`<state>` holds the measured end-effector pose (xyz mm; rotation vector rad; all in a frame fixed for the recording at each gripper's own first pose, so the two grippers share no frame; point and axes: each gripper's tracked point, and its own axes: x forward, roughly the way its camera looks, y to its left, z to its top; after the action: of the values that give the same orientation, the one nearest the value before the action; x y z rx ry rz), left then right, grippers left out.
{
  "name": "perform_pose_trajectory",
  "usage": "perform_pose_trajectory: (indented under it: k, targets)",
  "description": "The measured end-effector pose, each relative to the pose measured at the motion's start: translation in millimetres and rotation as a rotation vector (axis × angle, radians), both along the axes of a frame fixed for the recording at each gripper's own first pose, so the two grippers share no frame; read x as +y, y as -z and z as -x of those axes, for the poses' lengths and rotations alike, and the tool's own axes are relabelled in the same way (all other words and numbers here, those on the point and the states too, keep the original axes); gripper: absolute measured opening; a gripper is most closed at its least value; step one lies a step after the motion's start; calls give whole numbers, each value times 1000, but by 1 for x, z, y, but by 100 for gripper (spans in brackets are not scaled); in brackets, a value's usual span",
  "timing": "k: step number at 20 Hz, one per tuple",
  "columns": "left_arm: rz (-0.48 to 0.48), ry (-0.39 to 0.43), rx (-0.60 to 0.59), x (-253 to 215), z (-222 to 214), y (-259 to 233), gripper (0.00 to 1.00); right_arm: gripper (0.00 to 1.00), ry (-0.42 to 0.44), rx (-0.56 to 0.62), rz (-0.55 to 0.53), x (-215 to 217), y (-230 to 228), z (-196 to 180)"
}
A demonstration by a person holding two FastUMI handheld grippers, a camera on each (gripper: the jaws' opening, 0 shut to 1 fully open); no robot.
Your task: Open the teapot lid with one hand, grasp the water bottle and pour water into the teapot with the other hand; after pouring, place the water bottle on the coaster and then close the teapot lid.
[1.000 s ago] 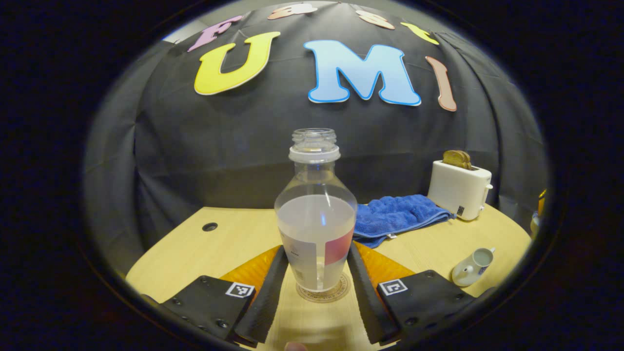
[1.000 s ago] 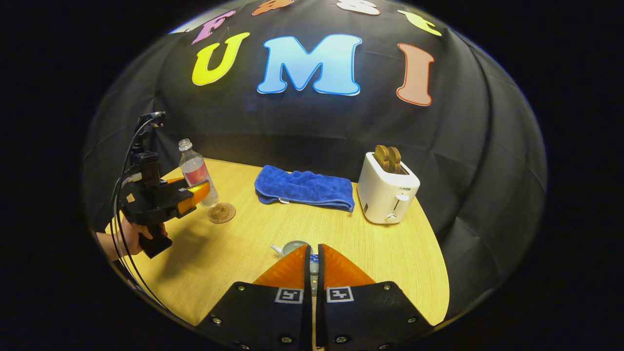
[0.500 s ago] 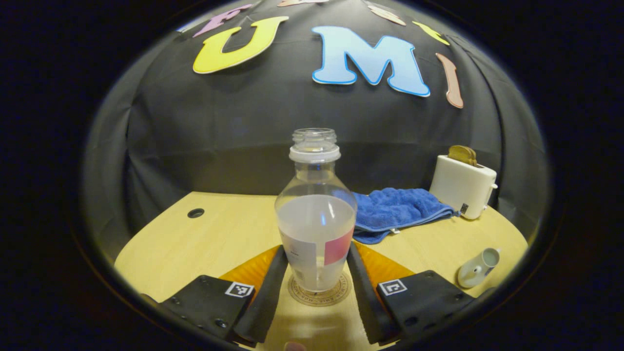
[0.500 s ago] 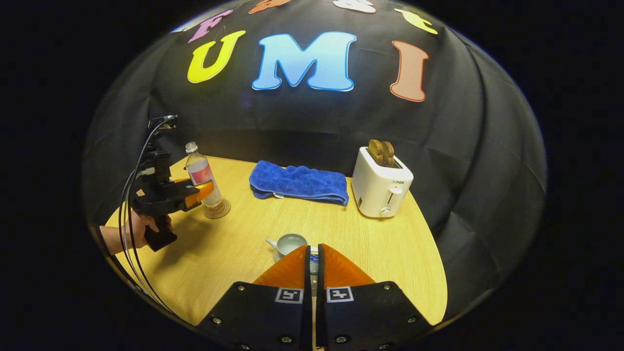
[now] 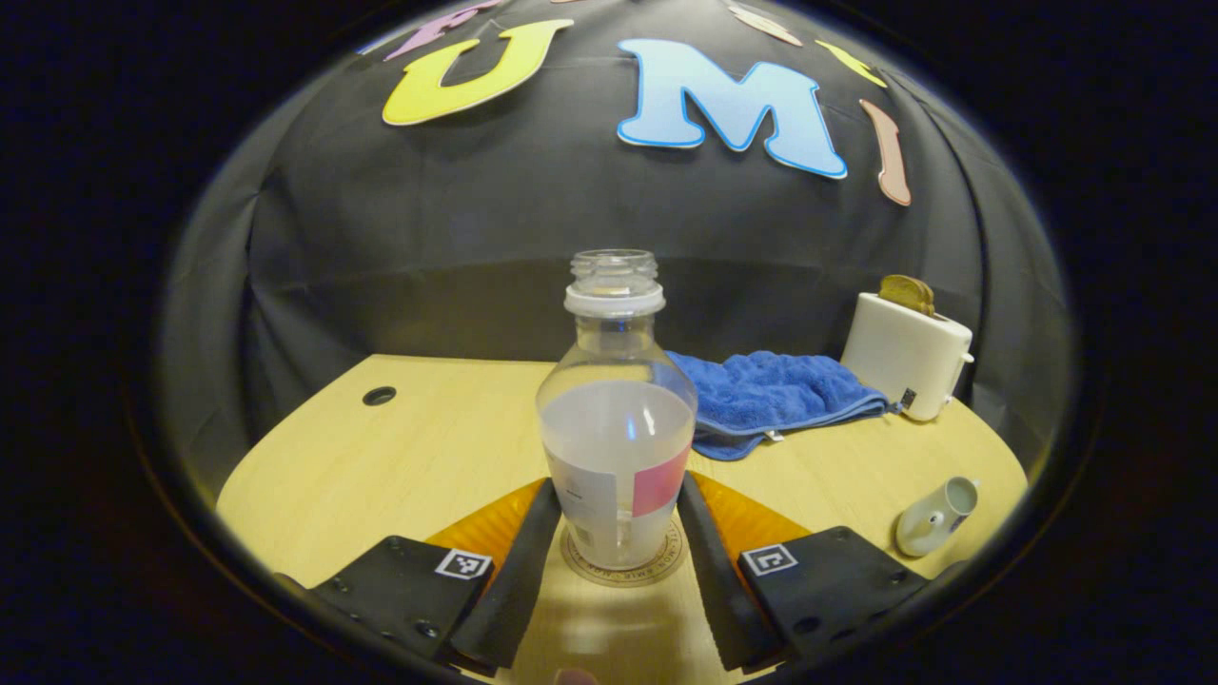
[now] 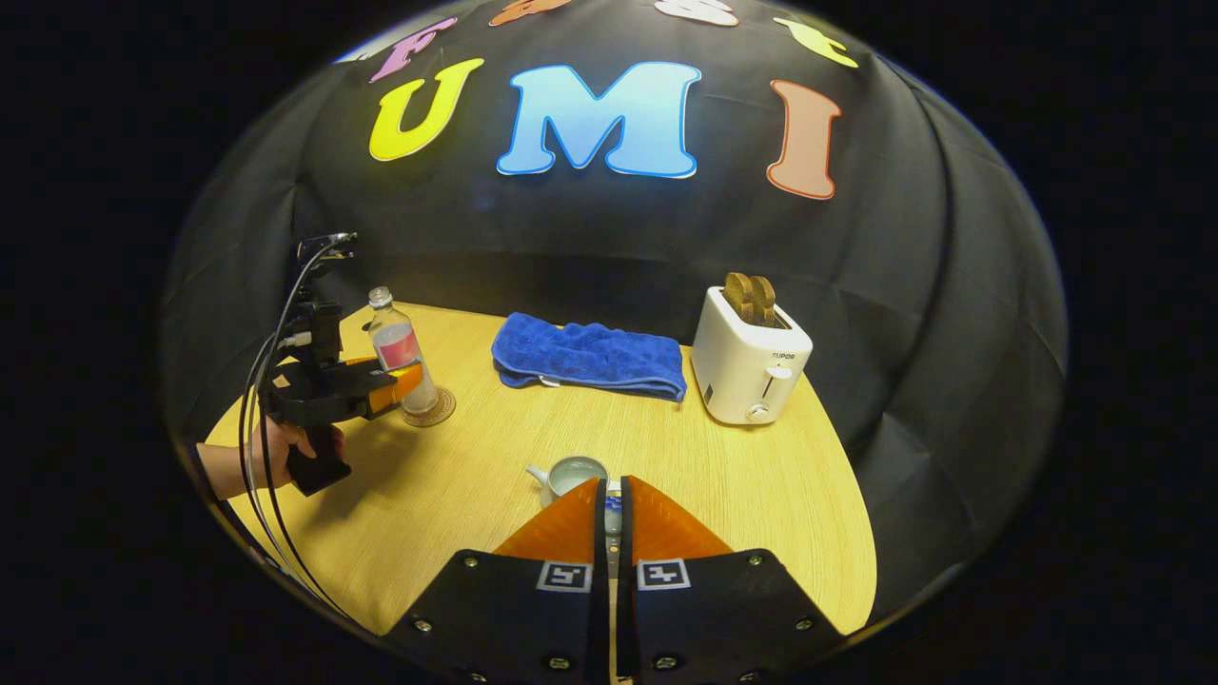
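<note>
My left gripper (image 5: 617, 518) jaws are pressed on the water bottle (image 5: 617, 447) atop the coaster (image 5: 623, 569) — my right gripper (image 6: 612, 504) jaws nearly closed, pinching the teapot lid (image 6: 614, 514), teapot (image 6: 568, 476) at 11 o'clock.

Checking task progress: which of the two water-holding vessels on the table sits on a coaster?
The water bottle, standing upright on the round coaster; the open teapot rests directly on the table.

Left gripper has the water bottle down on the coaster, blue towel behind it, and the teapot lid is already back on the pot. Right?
Not quite. The water bottle does stand on the coaster between the left gripper jaws, with the blue towel behind. But the teapot is open: the right gripper view shows water inside, and the right gripper holds the lid just in front of the pot.
</note>
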<state>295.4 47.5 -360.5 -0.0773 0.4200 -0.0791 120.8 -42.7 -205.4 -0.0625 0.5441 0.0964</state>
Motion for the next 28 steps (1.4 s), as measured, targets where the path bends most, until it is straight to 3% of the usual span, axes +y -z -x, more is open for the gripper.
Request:
perform_pose_trajectory:
  k: [7, 9, 14, 19, 28]
  targets:
    - [-3, 4, -17, 0, -1, -8, 87, 3, -7, -3, 5, 0, -2, 0]
    - [-7, -6, -15, 2, 1, -7, 99, 3, -9, -4, 4, -1, -2, -1]
    - [1, -27, 6, 8, 12, -5, 100, 3, -18, -2, -5, 1, 0, -1]
    - [-10, -46, 16, 14, 51, -4, 100, 3, -33, -16, -22, 6, 4, -13]
    - [18, -192, -46, 53, 144, -68, 100, 3, -66, -48, -29, 28, 31, -57]
